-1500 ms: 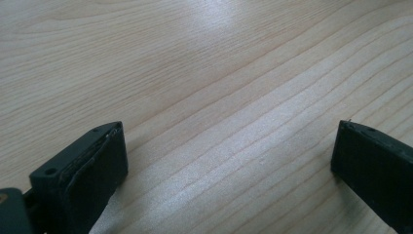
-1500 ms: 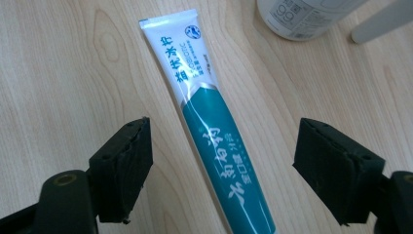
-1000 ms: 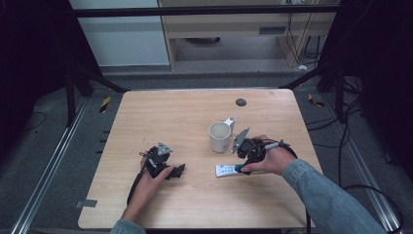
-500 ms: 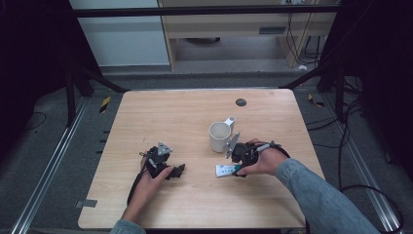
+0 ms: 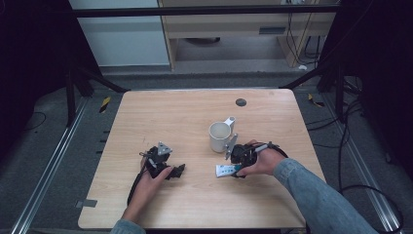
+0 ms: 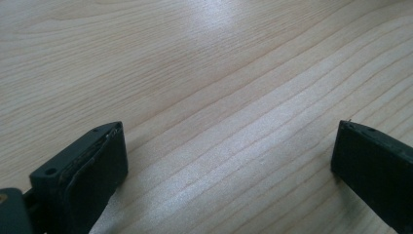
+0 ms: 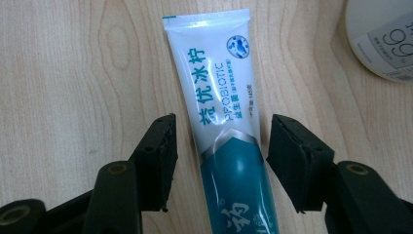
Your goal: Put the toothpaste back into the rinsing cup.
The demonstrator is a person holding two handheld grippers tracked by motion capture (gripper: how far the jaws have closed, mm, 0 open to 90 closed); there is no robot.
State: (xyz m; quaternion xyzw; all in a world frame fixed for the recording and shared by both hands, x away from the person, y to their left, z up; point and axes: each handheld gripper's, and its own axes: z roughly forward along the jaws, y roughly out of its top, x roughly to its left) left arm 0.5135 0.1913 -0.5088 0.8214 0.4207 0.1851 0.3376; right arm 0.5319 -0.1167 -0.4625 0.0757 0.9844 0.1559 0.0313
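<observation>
A lab or workshop set up for recording

A bare wooden table (image 5: 195, 112) stands inside a black metal frame (image 5: 204, 9) on grey floor with rails (image 5: 48, 170), loose cables (image 5: 350, 146), hazard tape (image 5: 104, 104) and a workbench (image 5: 229, 24) behind

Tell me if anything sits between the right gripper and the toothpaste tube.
Nothing visible does. The right gripper is open with one jaw on each side of the toothpaste tube, which lies flat on the table; only bare gaps separate them. The mug stands off to one side.
</observation>
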